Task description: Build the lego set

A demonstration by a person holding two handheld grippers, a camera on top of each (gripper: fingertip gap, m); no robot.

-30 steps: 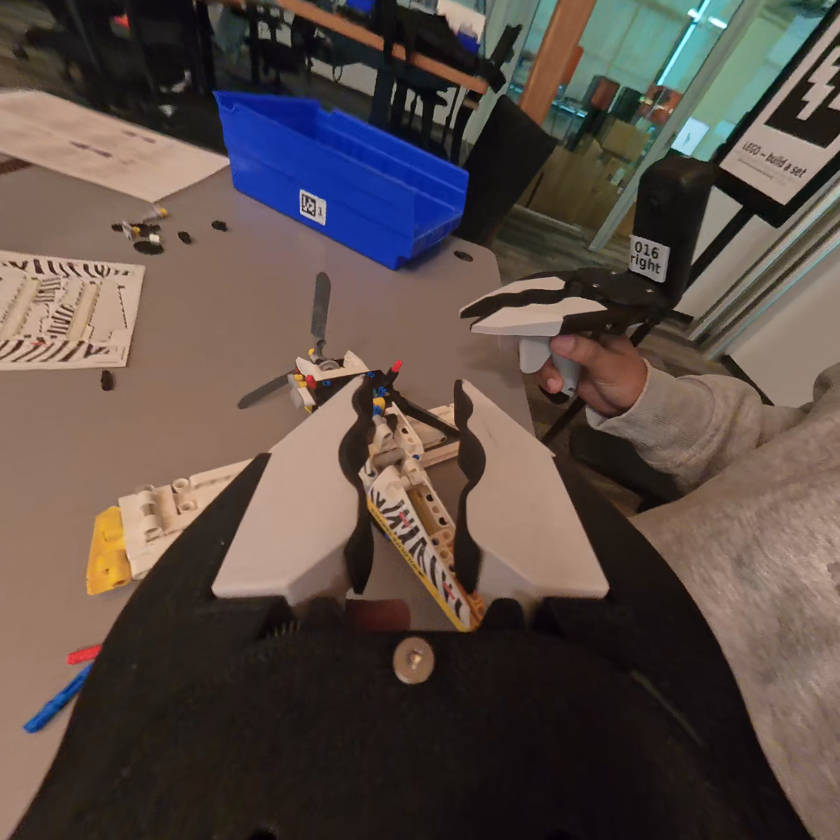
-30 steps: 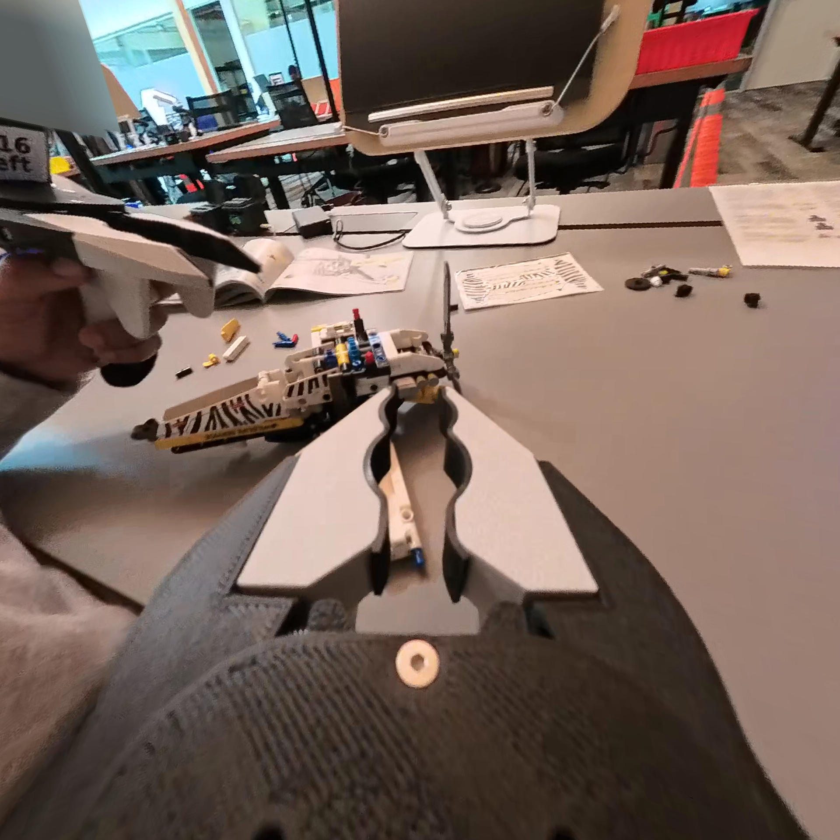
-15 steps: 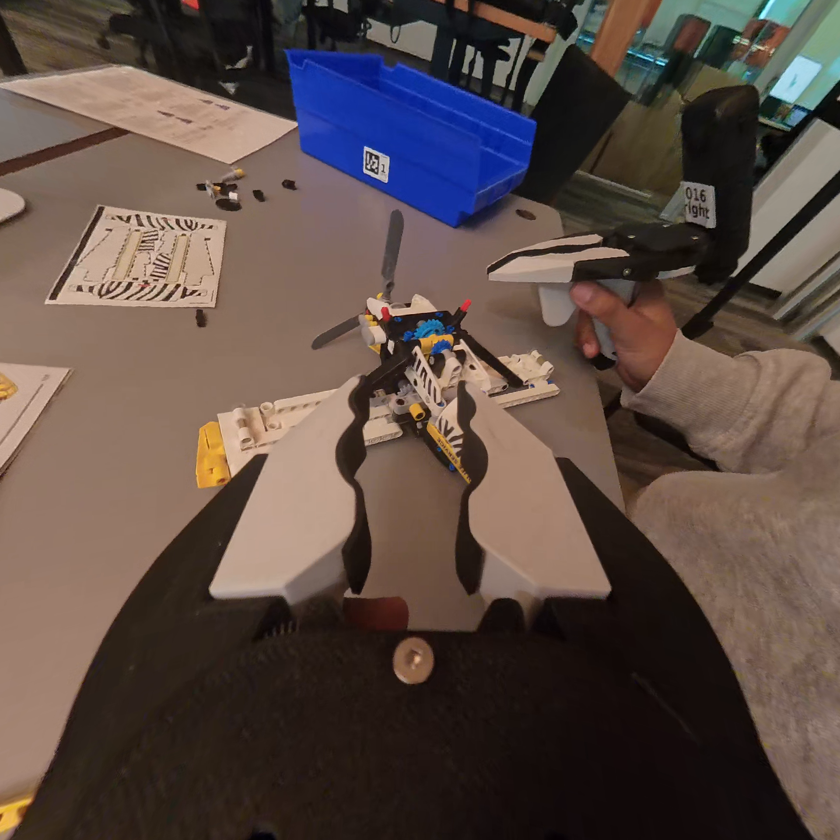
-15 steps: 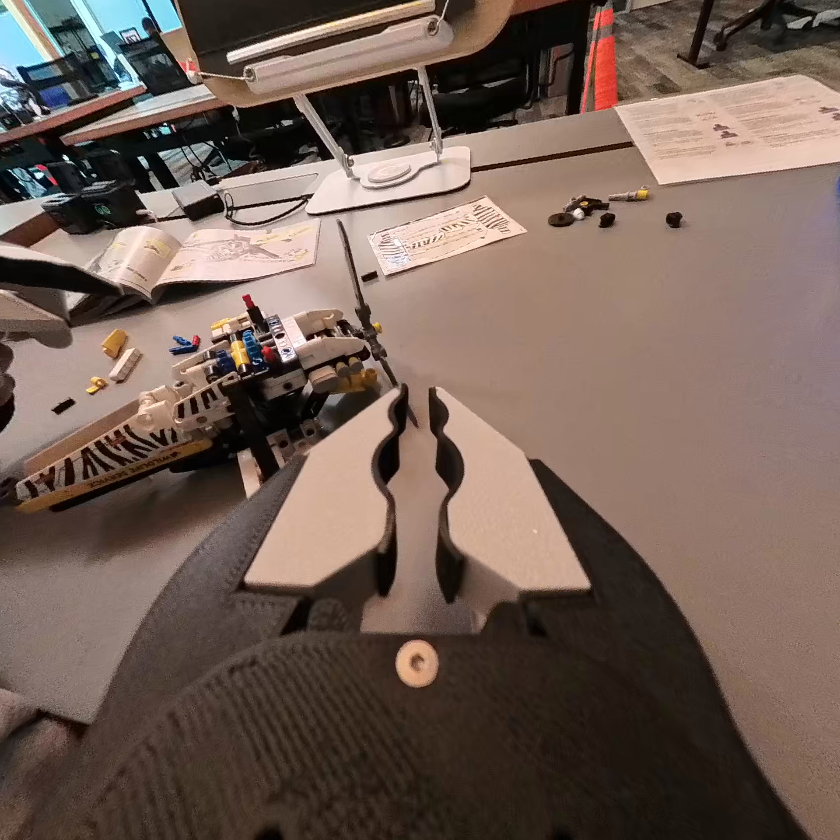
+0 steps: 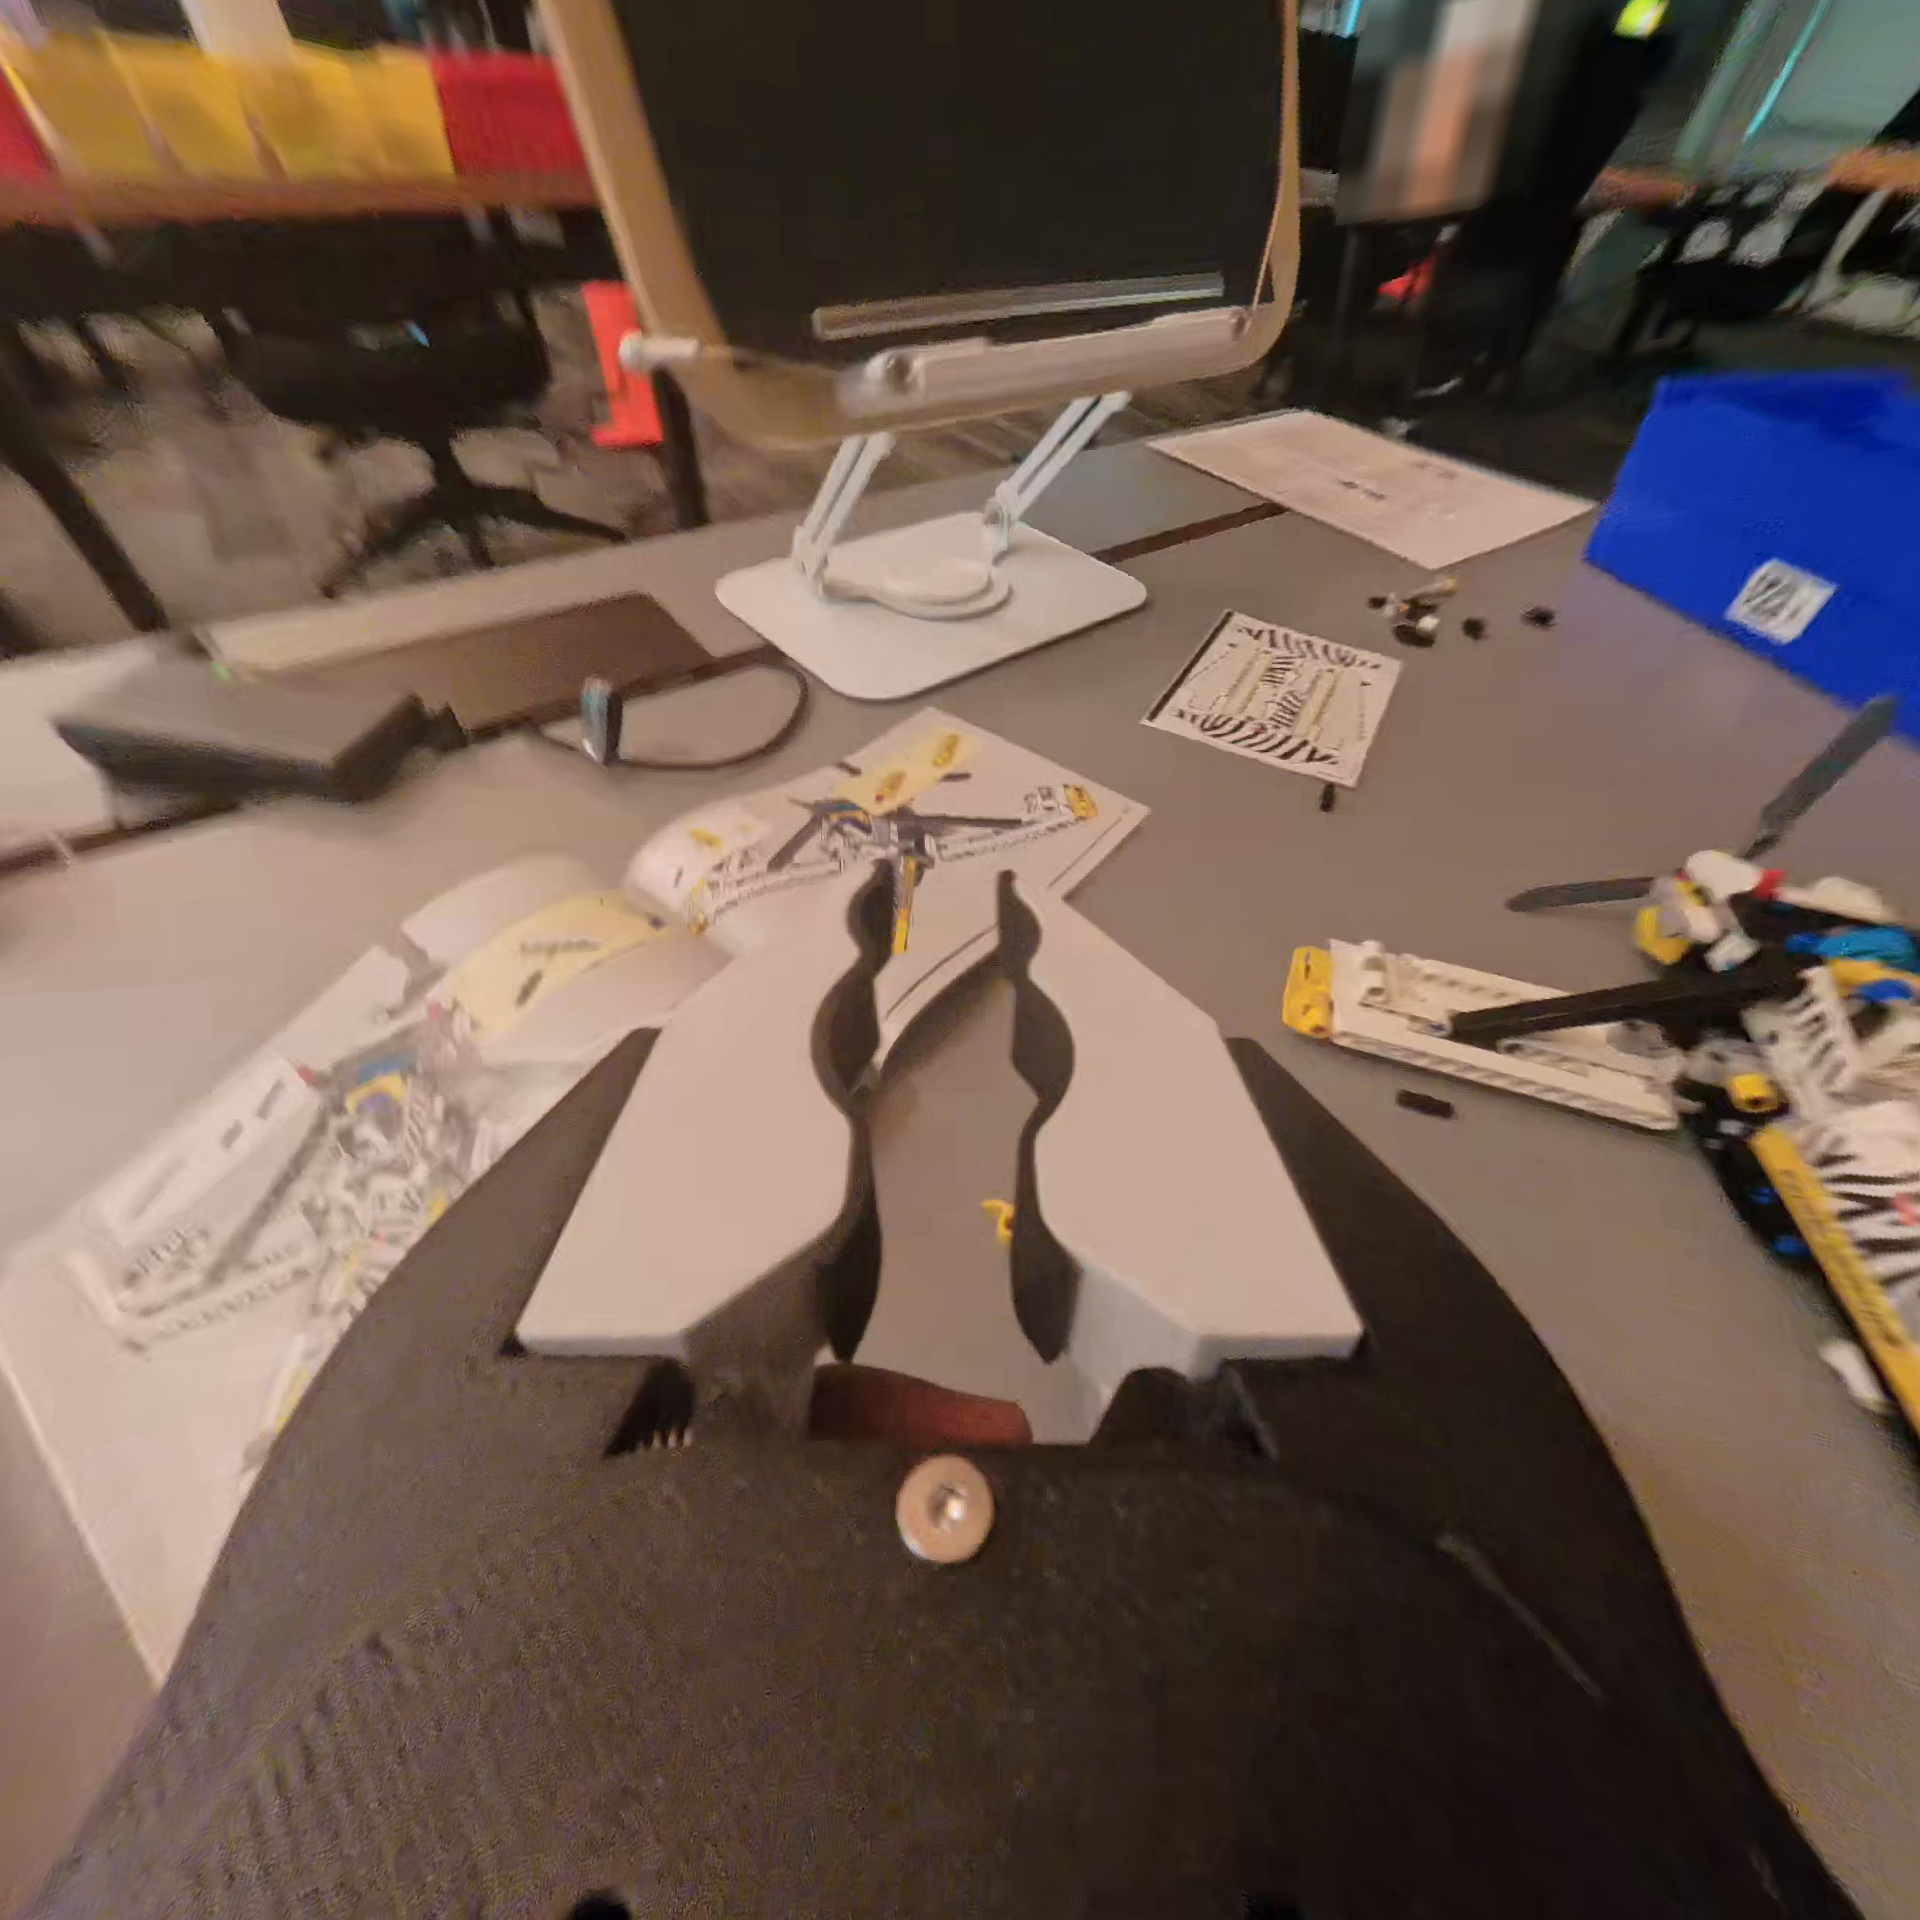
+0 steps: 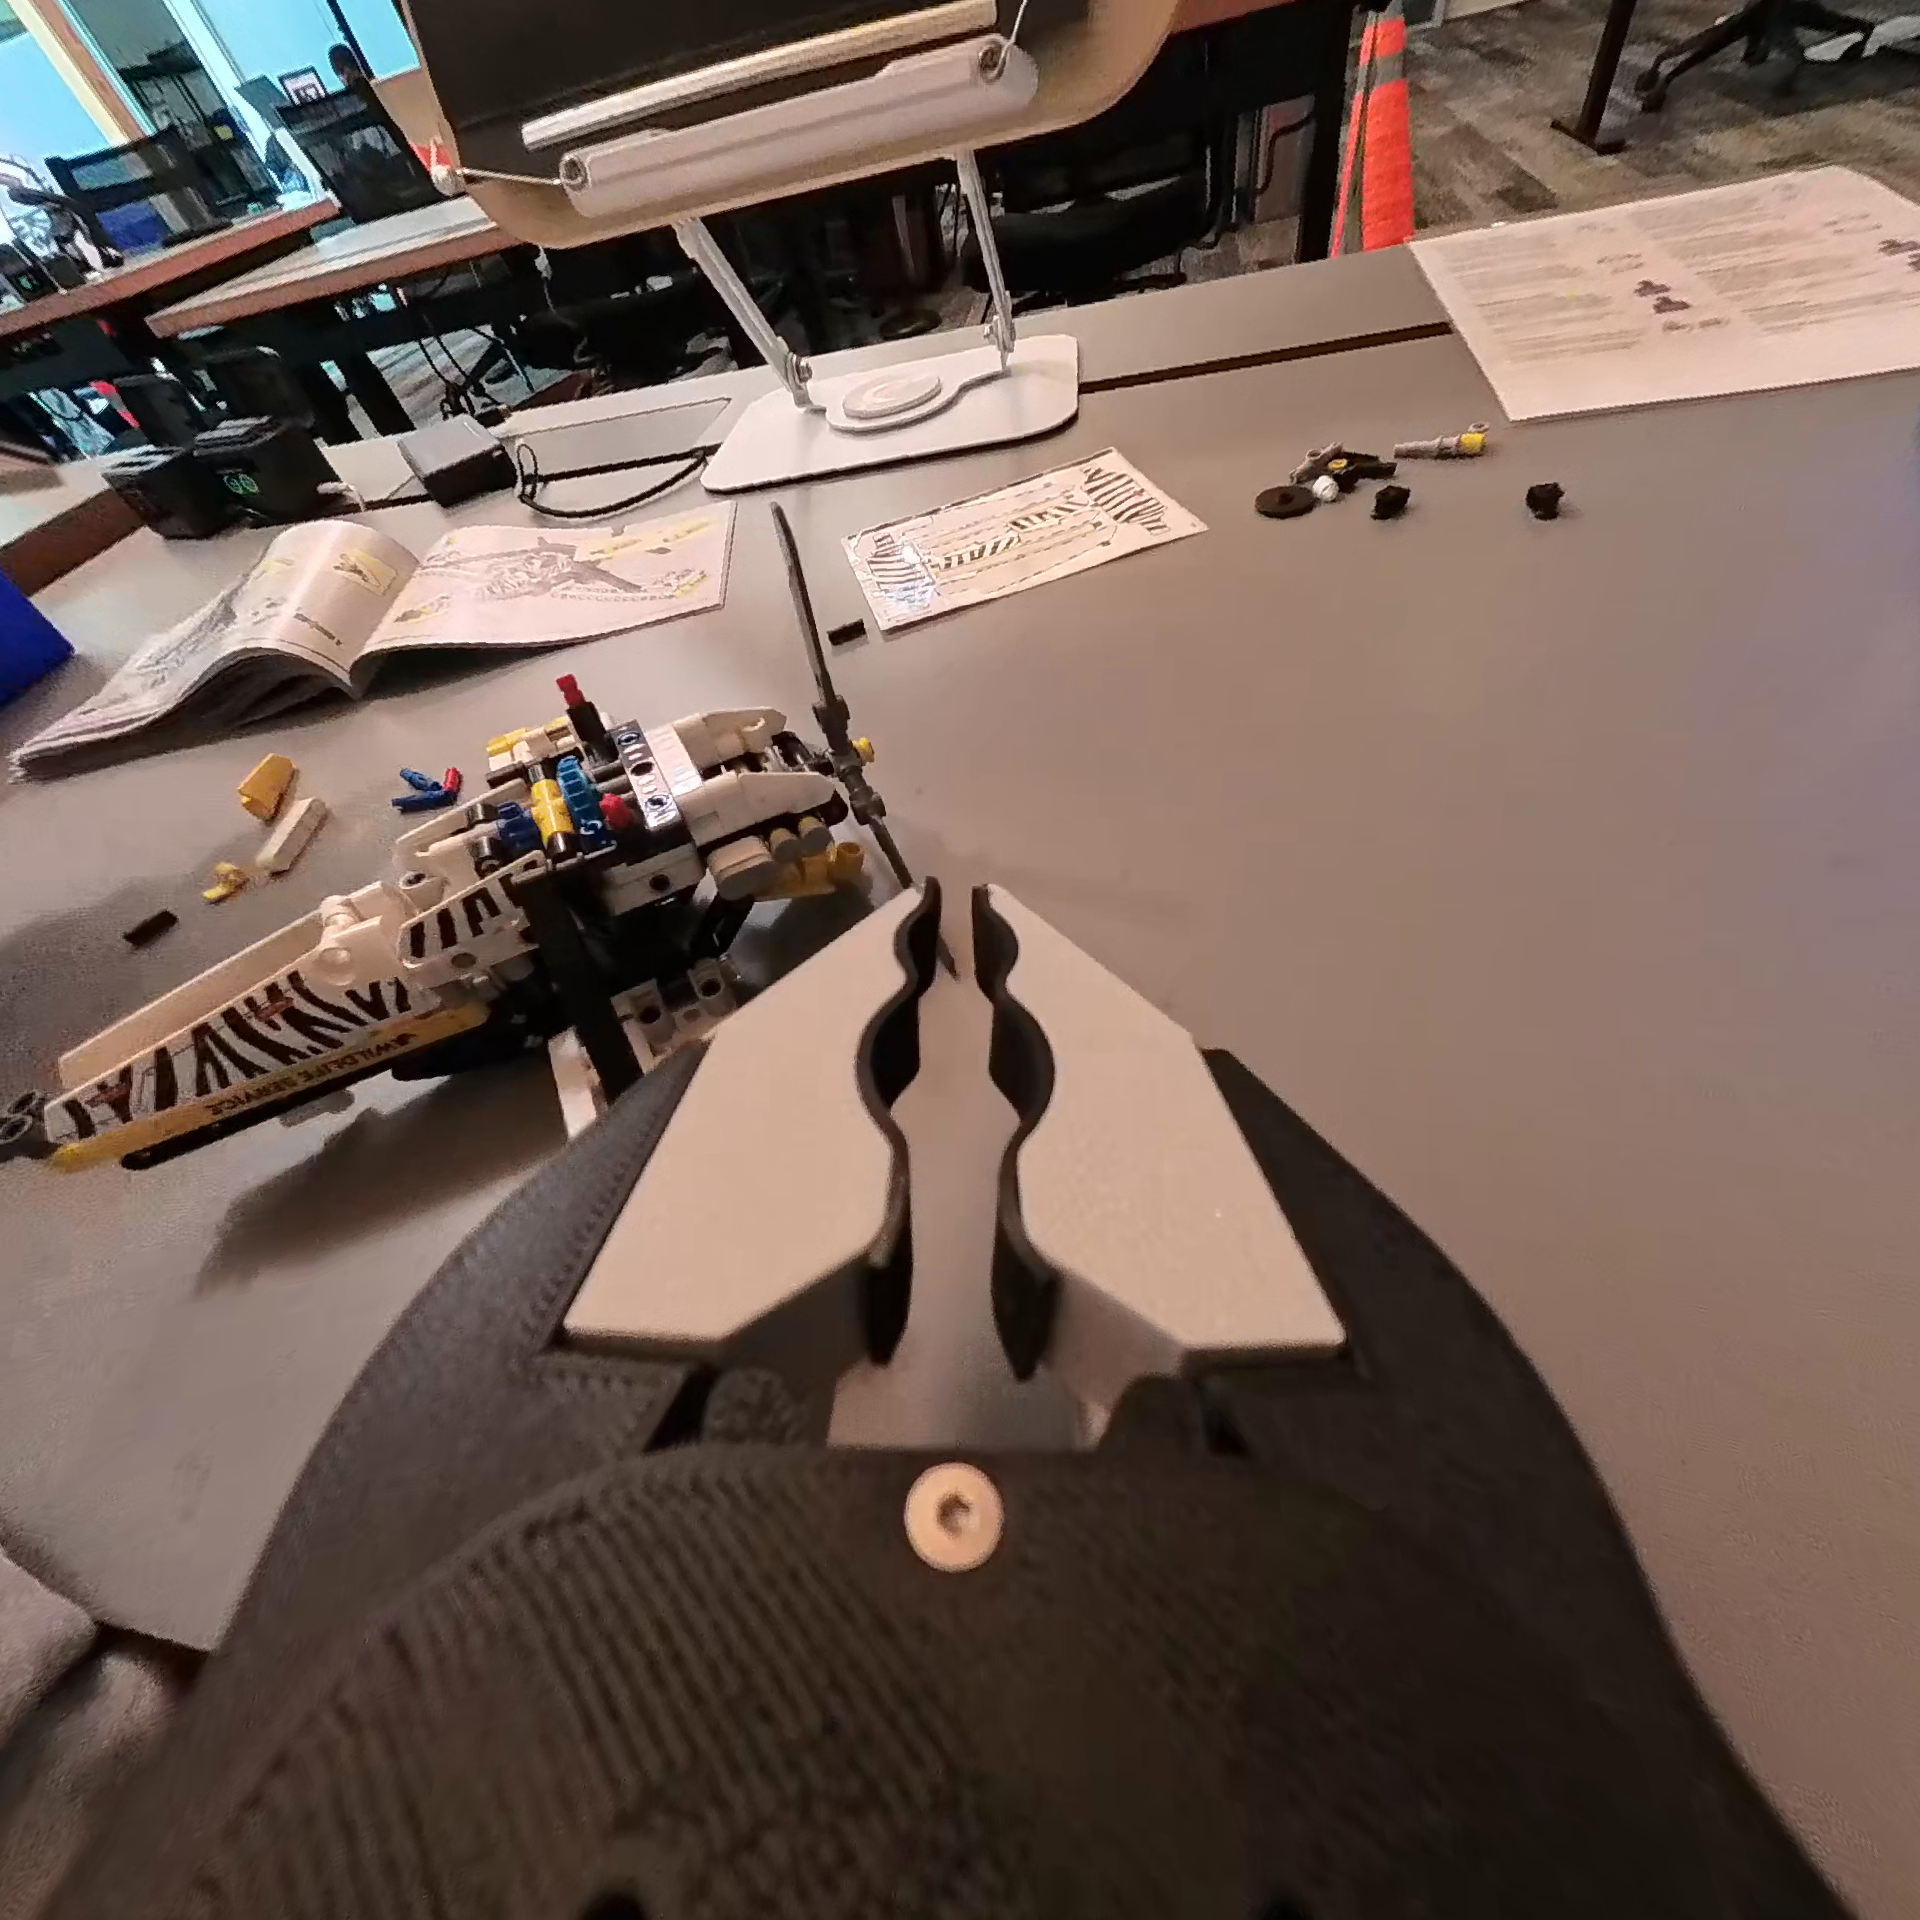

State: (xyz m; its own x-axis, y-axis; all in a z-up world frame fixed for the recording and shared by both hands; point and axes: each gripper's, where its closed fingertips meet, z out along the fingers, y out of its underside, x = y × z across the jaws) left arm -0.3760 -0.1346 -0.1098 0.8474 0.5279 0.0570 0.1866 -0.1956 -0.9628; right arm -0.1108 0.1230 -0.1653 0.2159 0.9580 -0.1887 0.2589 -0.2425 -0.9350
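The zebra-striped lego plane (image 6: 436, 935) lies on the grey table (image 6: 1455, 935) with its dark propeller (image 6: 821, 675) upright at the nose. My right gripper (image 6: 954, 899) is just right of the nose. Its jaws are almost closed, and the lower blade tip shows in the narrow gap. My left gripper (image 5: 940, 894) is open and empty above the open instruction booklet (image 5: 436, 1039). A tiny yellow piece (image 5: 997, 1216) lies on the table between its fingers. The plane also shows in the left wrist view (image 5: 1714, 1018), at the right, with a white and yellow wing section (image 5: 1455, 1018).
Loose small pieces (image 6: 281, 810) lie left of the plane, and dark ones (image 6: 1371, 488) at the far right. A sticker sheet (image 6: 1018, 551), a monitor stand (image 6: 904, 416) and a printed page (image 6: 1683, 291) are at the back. A blue bin (image 5: 1787, 520) is at the right. Left tips to right tips: about 40 centimeters. The zebra-striped lego plane (image 6: 436, 935) is about 12 centimeters from my right fingertips.
My left gripper swung left, away from the plane, to over the booklet. My right gripper narrowed its jaws and came up to the propeller's lower blade.
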